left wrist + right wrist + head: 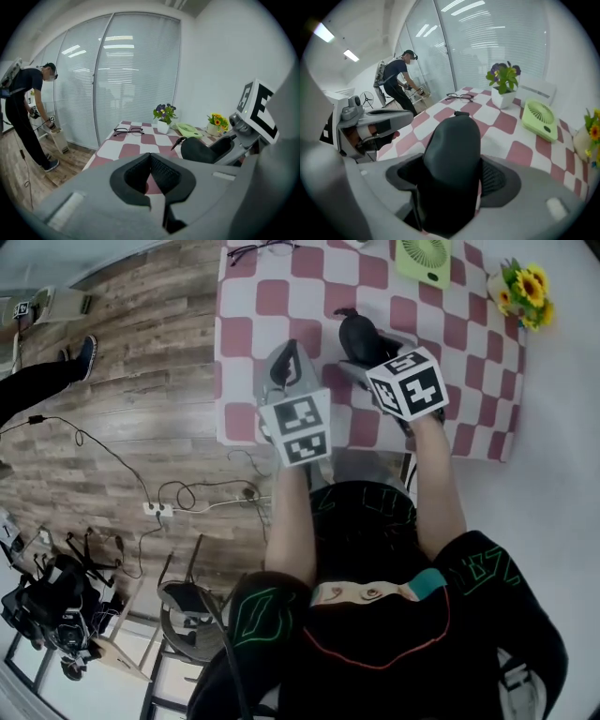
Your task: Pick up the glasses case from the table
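Note:
The black glasses case point(356, 334) is clamped between the jaws of my right gripper point(363, 354), above the near part of the red-and-white checked table point(281, 296). In the right gripper view the case point(452, 150) fills the gap of the right gripper point(452, 182) and sticks out forward. The left gripper view shows the case point(199, 150) at the right, held off the cloth. My left gripper point(284, 367) hovers just left of it, over the table's near edge. Its jaws point(151, 161) are shut, with nothing between them.
Spectacles point(261, 249) lie at the far left of the table. A green fan point(424, 259) and sunflowers point(525, 289) stand at the far right, a purple potted plant point(504, 84) at the back. A person point(23, 108) bends over by the glass wall. Cables cross the floor point(178, 493).

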`<action>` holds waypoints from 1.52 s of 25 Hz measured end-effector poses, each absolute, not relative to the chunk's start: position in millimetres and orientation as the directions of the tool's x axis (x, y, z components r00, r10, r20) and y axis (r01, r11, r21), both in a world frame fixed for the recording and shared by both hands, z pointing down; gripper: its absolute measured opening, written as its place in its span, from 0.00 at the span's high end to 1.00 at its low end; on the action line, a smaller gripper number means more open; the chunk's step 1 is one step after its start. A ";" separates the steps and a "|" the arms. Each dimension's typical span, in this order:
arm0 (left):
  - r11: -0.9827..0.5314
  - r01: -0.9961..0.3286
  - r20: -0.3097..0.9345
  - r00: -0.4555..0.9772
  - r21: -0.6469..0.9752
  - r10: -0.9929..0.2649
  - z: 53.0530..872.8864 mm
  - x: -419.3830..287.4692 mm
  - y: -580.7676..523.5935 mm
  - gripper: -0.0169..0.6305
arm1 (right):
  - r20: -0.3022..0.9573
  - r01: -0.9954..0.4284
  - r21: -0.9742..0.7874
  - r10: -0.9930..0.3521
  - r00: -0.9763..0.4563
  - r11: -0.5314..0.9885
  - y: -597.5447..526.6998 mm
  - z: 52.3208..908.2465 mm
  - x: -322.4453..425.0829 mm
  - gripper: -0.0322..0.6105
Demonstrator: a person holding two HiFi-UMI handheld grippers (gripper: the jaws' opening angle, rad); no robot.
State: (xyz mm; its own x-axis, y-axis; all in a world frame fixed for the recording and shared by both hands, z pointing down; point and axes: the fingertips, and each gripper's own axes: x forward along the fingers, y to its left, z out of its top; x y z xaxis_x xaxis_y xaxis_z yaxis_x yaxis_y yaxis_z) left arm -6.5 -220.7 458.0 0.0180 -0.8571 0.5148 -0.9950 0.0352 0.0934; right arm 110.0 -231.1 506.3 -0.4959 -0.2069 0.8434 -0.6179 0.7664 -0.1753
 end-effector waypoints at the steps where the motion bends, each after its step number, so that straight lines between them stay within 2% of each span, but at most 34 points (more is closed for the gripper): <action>1: 0.038 -0.995 0.505 0.011 0.088 -0.863 452.5 -5.0 -221.7 0.96 | 0.829 -0.621 -0.165 -0.234 -0.508 0.766 -236.1 499.9 112.3 0.38; 10: 0.025 -0.999 0.378 -0.009 0.036 -0.926 396.2 17.2 -238.0 0.96 | 0.616 -0.674 -0.081 -0.495 -0.613 0.734 -276.2 426.5 142.0 0.38; 19: -0.013 -1.000 0.237 0.008 -0.018 -0.972 325.7 48.6 -260.1 0.96 | 0.429 -0.725 -0.021 -0.649 -0.629 0.689 -301.9 354.1 182.0 0.38; 30: -0.041 -0.998 0.077 0.037 -0.052 -0.996 254.3 86.2 -277.1 0.96 | 0.188 -0.795 0.050 -0.787 -0.587 0.605 -321.9 268.2 238.5 0.38; 38: -0.046 -0.997 0.018 0.045 -0.065 -0.999 229.9 97.1 -279.5 0.96 | 0.109 -0.798 0.069 -0.799 -0.591 0.599 -328.5 239.9 248.0 0.38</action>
State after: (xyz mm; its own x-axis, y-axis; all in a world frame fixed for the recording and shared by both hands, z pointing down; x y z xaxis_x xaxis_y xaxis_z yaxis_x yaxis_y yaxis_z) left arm 97.1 -279.5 229.9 0.0453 -0.9988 0.0180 -0.9968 -0.0463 -0.0646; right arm 248.0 -328.5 239.9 -0.5910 -0.7993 0.1087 -0.7976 0.5992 0.0691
